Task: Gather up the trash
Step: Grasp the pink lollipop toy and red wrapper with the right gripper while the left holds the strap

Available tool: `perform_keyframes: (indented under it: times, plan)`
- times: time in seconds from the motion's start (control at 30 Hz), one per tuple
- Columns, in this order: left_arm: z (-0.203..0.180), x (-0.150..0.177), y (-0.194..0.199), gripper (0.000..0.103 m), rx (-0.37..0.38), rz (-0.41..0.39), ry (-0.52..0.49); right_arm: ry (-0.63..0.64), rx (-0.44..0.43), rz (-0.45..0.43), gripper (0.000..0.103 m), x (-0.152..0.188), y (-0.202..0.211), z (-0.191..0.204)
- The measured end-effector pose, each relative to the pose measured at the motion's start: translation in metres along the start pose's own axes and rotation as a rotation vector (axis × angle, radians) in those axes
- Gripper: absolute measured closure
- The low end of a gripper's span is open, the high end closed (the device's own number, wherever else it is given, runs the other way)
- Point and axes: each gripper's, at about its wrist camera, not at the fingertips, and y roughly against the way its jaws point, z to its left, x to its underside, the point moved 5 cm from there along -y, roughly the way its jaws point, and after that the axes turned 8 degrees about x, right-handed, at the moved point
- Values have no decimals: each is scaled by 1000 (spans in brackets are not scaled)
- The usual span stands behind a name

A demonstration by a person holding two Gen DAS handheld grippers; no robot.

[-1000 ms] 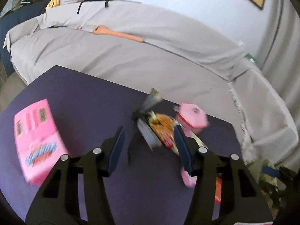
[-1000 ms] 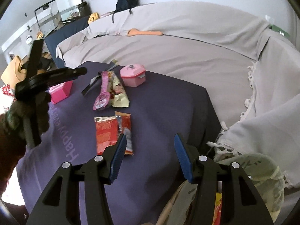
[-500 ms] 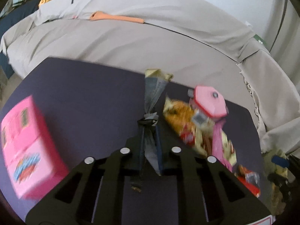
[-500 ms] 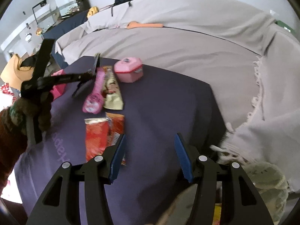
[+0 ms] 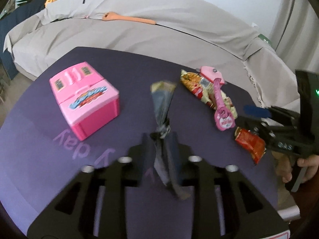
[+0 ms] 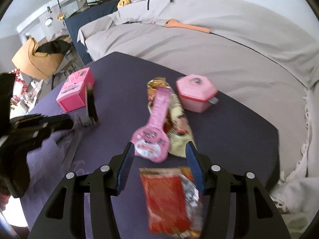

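Taking the pink box (image 5: 85, 99) as landmark: the purple cloth (image 5: 123, 63) behind it and to its left lies bare, open for a pass. To its right the left gripper (image 5: 159, 141), jaws closed on a dark wrapper (image 5: 161, 101), fills the nearest lane. Farther right a pink packet (image 6: 153, 127) lies on a yellow wrapper (image 6: 177, 119), a pink pot (image 6: 194, 95) just behind. The right gripper (image 6: 159, 163), jaws apart, hangs over a red wrapper (image 6: 167, 199). Beyond the cloth, the sofa (image 6: 209, 45) blocks.

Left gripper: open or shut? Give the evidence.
Shut: the left gripper has its fingers pinched on the dark twisted wrapper.
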Motion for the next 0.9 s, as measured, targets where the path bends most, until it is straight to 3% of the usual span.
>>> perform_keyframes:
  times: [0.3,0.43,0.5,0.67,0.9]
  plan:
    - [12,12,8,58,2,-10,25,39,95,52,54,-6,-29,18]
    - [15,14,14,55,10,-28,39,13,75,47,80,-6,-23,13]
    - [18,14,19,51,27,-46,52,0,53,38,84,-7,-16,11]
    - [17,11,21,49,51,-60,66,-1,21,1,86,-6,8,8]
    - [22,-5,-4,49,-38,-46,157,-17,-1,-43,86,5,37,-4]
